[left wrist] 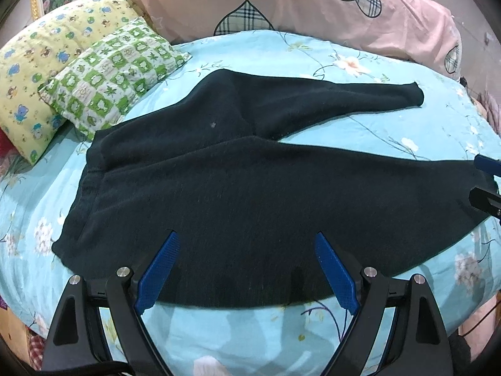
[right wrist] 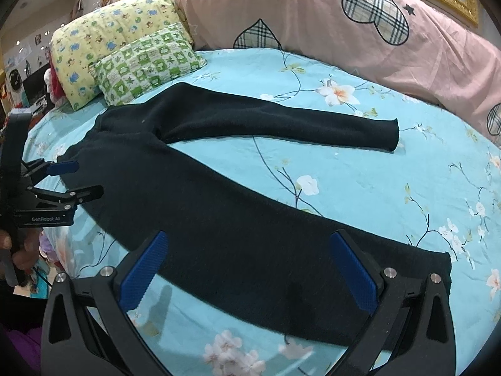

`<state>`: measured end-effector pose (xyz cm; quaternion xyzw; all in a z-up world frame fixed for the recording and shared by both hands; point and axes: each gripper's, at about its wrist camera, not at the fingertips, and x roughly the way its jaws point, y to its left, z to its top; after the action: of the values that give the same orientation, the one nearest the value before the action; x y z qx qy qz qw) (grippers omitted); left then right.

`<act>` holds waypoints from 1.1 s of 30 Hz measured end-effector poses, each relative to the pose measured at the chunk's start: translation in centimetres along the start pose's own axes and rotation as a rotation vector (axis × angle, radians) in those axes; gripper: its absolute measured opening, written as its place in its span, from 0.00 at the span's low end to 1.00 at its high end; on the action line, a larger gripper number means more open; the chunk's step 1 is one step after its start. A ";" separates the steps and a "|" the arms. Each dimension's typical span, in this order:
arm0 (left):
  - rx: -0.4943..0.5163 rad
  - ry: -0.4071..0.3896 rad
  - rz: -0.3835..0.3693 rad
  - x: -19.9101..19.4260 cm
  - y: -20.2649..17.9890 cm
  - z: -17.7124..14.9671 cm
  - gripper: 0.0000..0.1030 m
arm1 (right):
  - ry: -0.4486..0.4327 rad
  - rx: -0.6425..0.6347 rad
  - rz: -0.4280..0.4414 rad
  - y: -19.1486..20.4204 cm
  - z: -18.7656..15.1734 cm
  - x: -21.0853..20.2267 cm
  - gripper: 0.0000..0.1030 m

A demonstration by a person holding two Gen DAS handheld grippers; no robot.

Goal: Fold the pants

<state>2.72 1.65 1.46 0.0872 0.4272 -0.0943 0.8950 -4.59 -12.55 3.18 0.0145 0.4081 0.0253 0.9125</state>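
Dark green-black pants [left wrist: 238,181] lie flat on the blue floral bedsheet [left wrist: 360,72], legs spread in a V. In the left wrist view my left gripper [left wrist: 247,244] is open over the near edge of the seat and thigh, holding nothing. In the right wrist view the pants [right wrist: 219,219] stretch from the waist at upper left to the near leg's cuff at lower right. My right gripper [right wrist: 249,244] is open over the lower part of the near leg, empty. The left gripper [right wrist: 78,178] shows open at the left edge near the waist.
A green checked pillow [left wrist: 112,78] and a yellow cartoon pillow [left wrist: 40,62] lie at the back left. A pink quilt with plaid hearts [left wrist: 313,3] lines the back. The far leg's cuff [right wrist: 388,134] lies on the sheet at mid right.
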 end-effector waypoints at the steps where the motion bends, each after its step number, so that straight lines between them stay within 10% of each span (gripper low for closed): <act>1: -0.004 0.005 -0.014 0.2 0.2 0.3 0.86 | 0.002 0.012 0.012 -0.4 0.2 0.1 1.00; 33: 0.187 0.028 -0.162 8.2 -2.9 14.1 0.86 | 0.052 0.166 0.020 -14.9 8.3 6.2 1.00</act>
<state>17.64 -5.29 3.61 0.1367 0.4346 -0.2046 0.8664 6.27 -27.09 3.43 0.0936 0.4324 0.0010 0.8968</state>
